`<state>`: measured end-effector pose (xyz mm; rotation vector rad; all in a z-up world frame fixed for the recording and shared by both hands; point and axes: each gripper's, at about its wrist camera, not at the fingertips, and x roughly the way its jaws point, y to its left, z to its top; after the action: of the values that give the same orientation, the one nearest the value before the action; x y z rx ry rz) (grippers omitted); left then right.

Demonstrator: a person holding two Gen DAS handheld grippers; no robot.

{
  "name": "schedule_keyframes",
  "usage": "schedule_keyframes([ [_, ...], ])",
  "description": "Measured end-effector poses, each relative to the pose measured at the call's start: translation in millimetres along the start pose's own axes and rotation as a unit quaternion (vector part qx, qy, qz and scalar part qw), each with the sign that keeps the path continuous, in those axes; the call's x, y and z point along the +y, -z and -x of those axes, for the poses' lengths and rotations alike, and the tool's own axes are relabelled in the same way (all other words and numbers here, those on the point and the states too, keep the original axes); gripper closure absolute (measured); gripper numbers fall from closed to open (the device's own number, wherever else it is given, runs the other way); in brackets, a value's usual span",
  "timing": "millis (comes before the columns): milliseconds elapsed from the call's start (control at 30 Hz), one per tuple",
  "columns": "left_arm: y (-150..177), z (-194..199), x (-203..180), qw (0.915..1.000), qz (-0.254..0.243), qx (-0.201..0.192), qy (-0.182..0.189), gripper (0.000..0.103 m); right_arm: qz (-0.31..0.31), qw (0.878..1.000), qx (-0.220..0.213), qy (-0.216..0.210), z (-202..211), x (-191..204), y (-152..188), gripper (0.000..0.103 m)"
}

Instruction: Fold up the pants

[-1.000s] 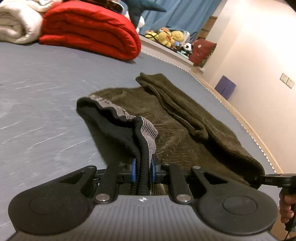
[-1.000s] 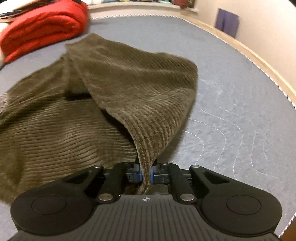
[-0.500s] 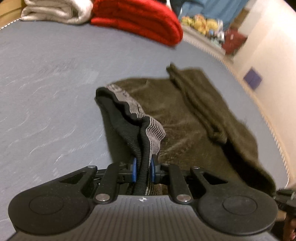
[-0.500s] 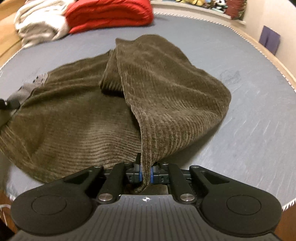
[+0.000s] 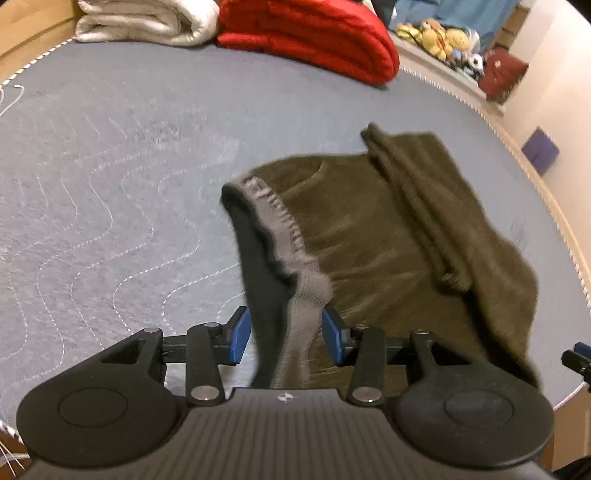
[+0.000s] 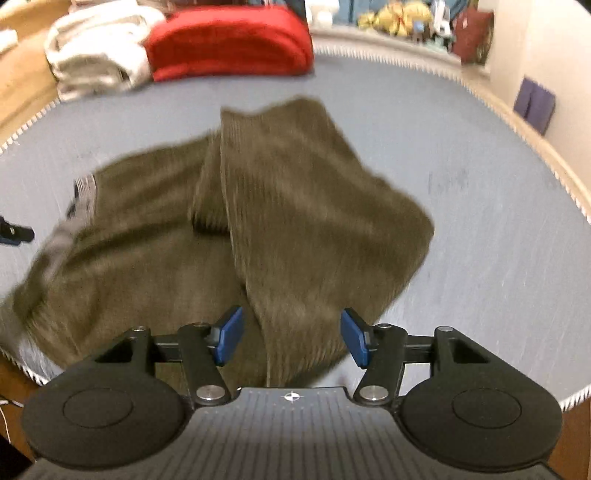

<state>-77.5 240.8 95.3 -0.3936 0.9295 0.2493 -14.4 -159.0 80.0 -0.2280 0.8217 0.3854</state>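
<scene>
Olive corduroy pants point(image 5: 399, 236) lie folded on the grey quilted bed, also in the right wrist view point(image 6: 288, 206). Their grey-and-black elastic waistband point(image 5: 280, 229) runs toward my left gripper point(image 5: 284, 334), which is open with the waistband loose between its blue pads. My right gripper point(image 6: 291, 338) is open too, with the folded leg end lying between its blue pads. The tip of the right gripper shows at the right edge of the left wrist view point(image 5: 576, 358).
A folded red blanket point(image 5: 314, 37) and a white blanket point(image 5: 144, 22) lie at the far side of the bed. Stuffed toys point(image 5: 443, 37) sit on a ledge beyond. The bed's corded edge point(image 6: 535, 155) runs along the right, near a wall.
Both grippers have opened and let go of the pants. Both have drawn back and risen, so more of the bed shows.
</scene>
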Motion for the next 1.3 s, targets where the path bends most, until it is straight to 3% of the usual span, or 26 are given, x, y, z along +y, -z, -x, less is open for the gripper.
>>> schedule_keyframes([
  [100, -15.7, 48.2, -29.0, 0.9977, 0.012, -0.058, 0.034, 0.056, -0.010, 0.999, -0.032, -0.019, 8.7, -13.0, -15.6, 0.043],
  [200, -28.4, 91.1, -61.5, 0.9901, -0.021, -0.134, 0.038, 0.055, -0.011, 0.998, -0.053, -0.028, 8.6, -22.0, -32.9, 0.043],
  [333, -34.4, 95.2, -96.8, 0.9822, -0.055, -0.175, 0.037, 0.053, 0.002, 0.997, -0.071, -0.043, -6.0, -21.0, -60.9, 0.044],
  [500, -50.1, 41.2, -122.8, 0.9813, -0.099, -0.152, 0.064, 0.053, 0.056, 0.994, -0.076, -0.052, -32.4, -3.6, -83.7, 0.044],
  [600, -43.3, -9.4, -119.1, 0.9819, -0.112, -0.141, 0.059, 0.073, 0.069, 0.993, -0.070, -0.058, -61.6, 7.7, -93.1, 0.044],
  [633, -40.9, -30.6, -119.4, 0.9888, -0.104, -0.103, 0.028, 0.084, 0.069, 0.994, -0.067, -0.060, -72.0, 11.0, -94.9, 0.044],
  [667, -38.0, -46.0, -121.1, 0.9936, -0.085, -0.073, 0.018, 0.088, 0.070, 0.994, -0.063, -0.063, -83.3, 14.2, -95.0, 0.043],
  [733, -39.4, -51.1, -127.0, 0.9922, -0.064, -0.059, 0.089, 0.088, 0.078, 0.993, -0.059, -0.059, -106.4, 20.1, -89.7, 0.043],
  [767, -40.0, -50.2, -134.4, 0.9900, -0.078, -0.063, 0.099, 0.088, 0.084, 0.994, -0.055, -0.046, -117.6, 24.2, -87.2, 0.043],
  [900, -38.8, -42.8, -162.8, 0.9819, -0.146, -0.094, 0.076, 0.086, 0.118, 0.992, -0.043, -0.024, -152.1, 40.0, -88.9, 0.041],
  [1000, -44.0, -45.7, -158.0, 0.9850, -0.128, -0.081, 0.083, 0.081, 0.115, 0.992, -0.024, -0.036, -170.7, 43.4, -90.6, 0.033],
  [1033, -45.4, -47.2, -155.1, 0.9865, -0.120, -0.077, 0.081, 0.074, 0.116, 0.992, -0.015, -0.042, -177.2, 45.2, -90.2, 0.031],
  [1067, -46.7, -48.3, -151.2, 0.9877, -0.114, -0.076, 0.077, 0.067, 0.121, 0.992, -0.008, -0.042, -183.3, 47.6, -88.6, 0.030],
  [1167, -49.2, -52.8, -138.7, 0.9906, -0.100, -0.074, 0.058, 0.063, 0.133, 0.990, 0.009, -0.039, -194.2, 52.5, -83.4, 0.030],
  [1267, -50.1, -59.5, -123.3, 0.9935, -0.084, -0.061, 0.047, 0.063, 0.142, 0.989, 0.012, -0.036, -196.8, 52.4, -79.7, 0.036],
  [1300, -49.5, -62.2, -119.6, 0.9942, -0.080, -0.056, 0.044, 0.063, 0.141, 0.989, 0.013, -0.037, -196.0, 50.6, -79.6, 0.046],
])
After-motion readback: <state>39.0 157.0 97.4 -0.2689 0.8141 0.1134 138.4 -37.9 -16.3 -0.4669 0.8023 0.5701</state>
